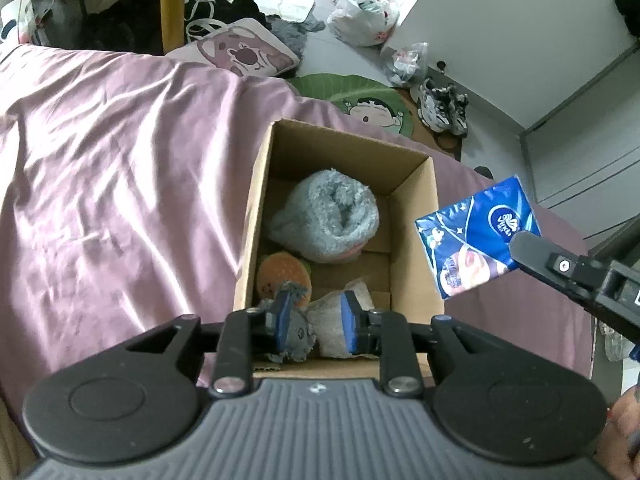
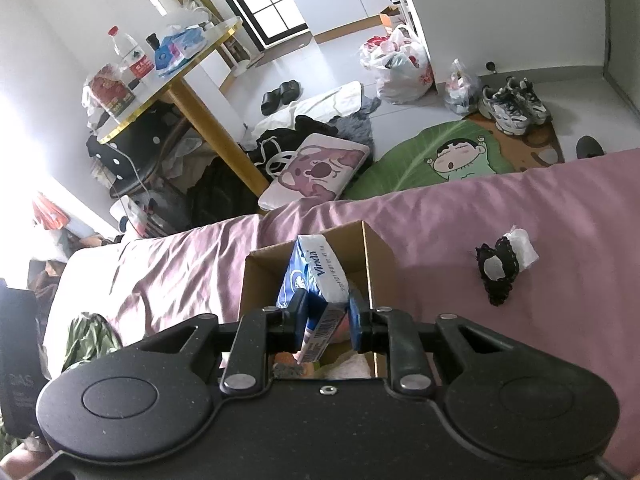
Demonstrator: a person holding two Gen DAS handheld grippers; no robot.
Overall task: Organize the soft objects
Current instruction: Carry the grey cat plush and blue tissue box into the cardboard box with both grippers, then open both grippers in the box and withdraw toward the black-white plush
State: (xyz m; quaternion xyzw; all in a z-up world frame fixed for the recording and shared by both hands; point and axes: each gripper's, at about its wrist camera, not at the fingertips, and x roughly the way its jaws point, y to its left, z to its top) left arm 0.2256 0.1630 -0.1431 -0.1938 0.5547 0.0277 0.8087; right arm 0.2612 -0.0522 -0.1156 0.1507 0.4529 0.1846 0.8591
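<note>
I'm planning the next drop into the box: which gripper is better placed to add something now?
Right. The right gripper already holds the blue tissue pack just above the cardboard box. The left gripper is open low inside the box, over a grey sock, carrying nothing.

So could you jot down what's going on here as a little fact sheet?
Setting: pink bedspread
Container: open box on the bed
In box: rolled grey towel, burger toy, grey cloth, white cloth
Left claw: open, over the box's near end
Right claw: shut on tissue pack, above the box
Still out: black-and-white item on the bed
</note>
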